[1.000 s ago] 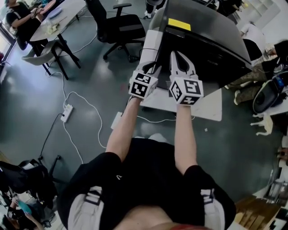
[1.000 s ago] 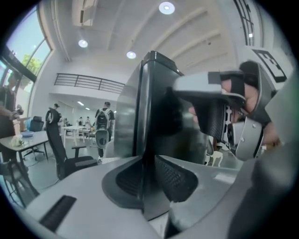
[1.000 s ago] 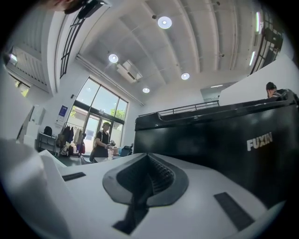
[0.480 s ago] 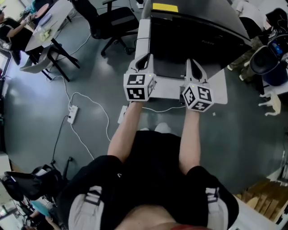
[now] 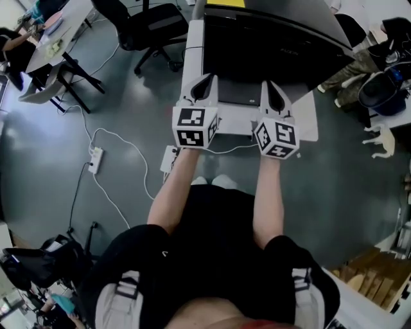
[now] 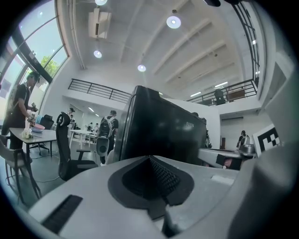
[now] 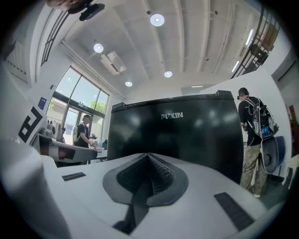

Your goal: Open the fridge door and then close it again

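A black fridge (image 5: 270,45) stands straight ahead on a white base (image 5: 307,127), and its door looks closed. The left gripper view shows the fridge (image 6: 163,130) from its left corner. In the right gripper view its glossy front (image 7: 187,135) fills the middle. My left gripper (image 5: 203,80) is held level before the fridge's left edge, jaws shut with nothing between them (image 6: 150,159). My right gripper (image 5: 270,85) is held level before the front's right half, also shut and empty (image 7: 148,156). Neither touches the fridge.
A black office chair (image 5: 138,19) stands left of the fridge, with a table and a seated person (image 5: 26,45) beyond it. A power strip (image 5: 95,159) and its cable lie on the floor at left. Bags (image 5: 379,90) sit at right. A person with a backpack (image 7: 252,126) stands beside the fridge.
The two grippers have spread apart and now stand side by side in front of the fridge. The fridge has come squarely ahead in the head view.
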`<control>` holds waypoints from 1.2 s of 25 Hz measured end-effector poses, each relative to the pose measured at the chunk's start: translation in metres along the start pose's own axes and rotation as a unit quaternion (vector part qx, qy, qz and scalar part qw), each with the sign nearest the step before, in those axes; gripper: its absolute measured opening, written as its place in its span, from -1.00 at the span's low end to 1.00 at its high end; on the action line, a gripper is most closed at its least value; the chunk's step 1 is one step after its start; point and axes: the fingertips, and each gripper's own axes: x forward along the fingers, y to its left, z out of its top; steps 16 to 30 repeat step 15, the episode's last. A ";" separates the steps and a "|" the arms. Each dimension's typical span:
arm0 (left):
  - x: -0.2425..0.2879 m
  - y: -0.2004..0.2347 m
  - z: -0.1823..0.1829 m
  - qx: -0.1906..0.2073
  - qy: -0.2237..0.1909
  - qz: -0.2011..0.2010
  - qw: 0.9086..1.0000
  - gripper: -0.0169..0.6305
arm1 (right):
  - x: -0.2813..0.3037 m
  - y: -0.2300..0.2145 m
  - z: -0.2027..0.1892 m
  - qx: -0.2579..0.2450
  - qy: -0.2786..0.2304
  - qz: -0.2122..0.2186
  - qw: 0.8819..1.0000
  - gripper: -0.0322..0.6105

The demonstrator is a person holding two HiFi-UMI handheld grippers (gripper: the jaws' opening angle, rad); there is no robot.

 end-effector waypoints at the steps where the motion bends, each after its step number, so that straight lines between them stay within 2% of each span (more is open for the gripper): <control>1: -0.001 0.001 0.001 0.000 -0.002 0.002 1.000 -0.95 | 0.000 0.001 0.000 -0.002 -0.002 0.001 1.000 -0.92; 30: -0.005 -0.006 -0.012 0.002 0.009 -0.004 1.000 -0.95 | 0.000 -0.002 -0.006 0.001 0.004 0.002 1.000 -0.92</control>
